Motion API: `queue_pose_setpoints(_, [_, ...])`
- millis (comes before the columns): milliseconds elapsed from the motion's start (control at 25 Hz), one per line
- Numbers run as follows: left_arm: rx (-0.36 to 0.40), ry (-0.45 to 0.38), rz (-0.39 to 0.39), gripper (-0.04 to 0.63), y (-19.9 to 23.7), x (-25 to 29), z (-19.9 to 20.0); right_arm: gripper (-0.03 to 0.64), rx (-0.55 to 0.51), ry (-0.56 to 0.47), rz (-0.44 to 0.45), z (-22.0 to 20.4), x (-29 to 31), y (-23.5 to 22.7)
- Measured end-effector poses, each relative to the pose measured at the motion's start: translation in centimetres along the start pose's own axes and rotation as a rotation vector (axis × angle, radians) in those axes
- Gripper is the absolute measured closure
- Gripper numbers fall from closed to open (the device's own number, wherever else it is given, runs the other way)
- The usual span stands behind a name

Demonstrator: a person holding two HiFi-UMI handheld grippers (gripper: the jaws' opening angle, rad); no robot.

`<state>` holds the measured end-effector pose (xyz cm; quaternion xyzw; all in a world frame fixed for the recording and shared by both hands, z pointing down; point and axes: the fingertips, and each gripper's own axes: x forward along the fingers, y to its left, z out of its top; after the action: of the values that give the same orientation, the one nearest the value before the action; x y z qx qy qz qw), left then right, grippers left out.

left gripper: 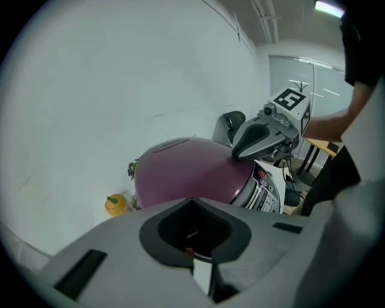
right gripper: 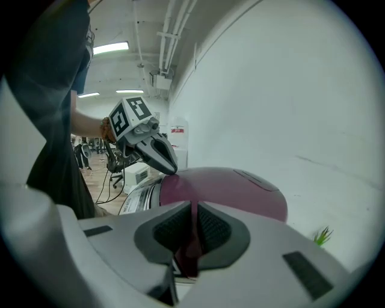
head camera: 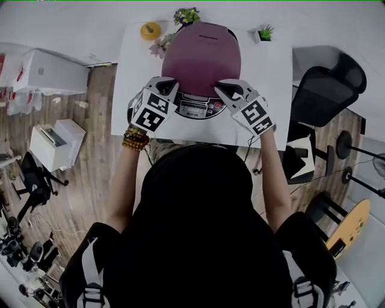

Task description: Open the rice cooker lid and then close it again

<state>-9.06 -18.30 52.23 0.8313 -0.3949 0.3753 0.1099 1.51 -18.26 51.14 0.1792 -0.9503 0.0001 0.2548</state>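
The rice cooker's purple lid [head camera: 201,57] is down, on the white table [head camera: 274,114]; its silver control panel [head camera: 195,109] faces me. My left gripper [head camera: 166,85] is shut, and its tip rests on the lid's front left edge; in the right gripper view the left gripper [right gripper: 172,169] comes to a closed point on the lid [right gripper: 240,192]. My right gripper [head camera: 227,89] is shut too, with its tip on the lid's front right edge, and the left gripper view shows the right gripper [left gripper: 236,155] against the lid [left gripper: 186,171]. Nothing is held.
At the table's back stand a yellow round object [head camera: 150,30], a bunch of flowers [head camera: 186,16] and a small green plant [head camera: 265,33]. A black office chair [head camera: 328,90] stands to the right, a white box [head camera: 57,144] on the floor to the left.
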Motion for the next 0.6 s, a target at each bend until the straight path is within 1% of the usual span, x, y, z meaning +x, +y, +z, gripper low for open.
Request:
queue_pose_setpoints(80, [-0.015, 0.003, -0.026, 0.574, 0.11, 0.00, -0.11, 0.566, -0.002, 0.027, -0.016, -0.02, 0.19, -0.06])
queue_pose_setpoints(200, [-0.029, 0.016, -0.038, 0.574, 0.22, 0.09, -0.03, 0.566, 0.012, 0.069, -0.036, -0.07, 0.37, -0.23])
queue_pose_setpoints(280, [-0.021, 0.057, -0.041, 0.574, 0.18, 0.32, -0.01, 0.568, 0.025, 0.110, -0.039, -0.15, 0.50, -0.38])
queue_pose_setpoints(360, [0.015, 0.119, -0.053, 0.574, 0.03, 0.53, -0.04, 0.569, 0.042, 0.145, -0.025, -0.24, 0.61, -0.43])
queue_pose_setpoints(440, [0.045, 0.166, -0.074, 0.574, 0.01, 0.65, -0.08, 0.573, 0.064, 0.149, -0.003, -0.26, 0.70, -0.58])
queue_pose_setpoints(520, [0.027, 0.174, -0.110, 0.574, 0.04, 0.80, -0.11, 0.585, 0.098, 0.133, 0.012, -0.20, 0.68, -0.89])
queue_pose_setpoints(600, [-0.018, 0.156, -0.145, 0.574, 0.02, 0.85, -0.14, 0.587, 0.112, 0.131, 0.014, -0.20, 0.65, -0.95])
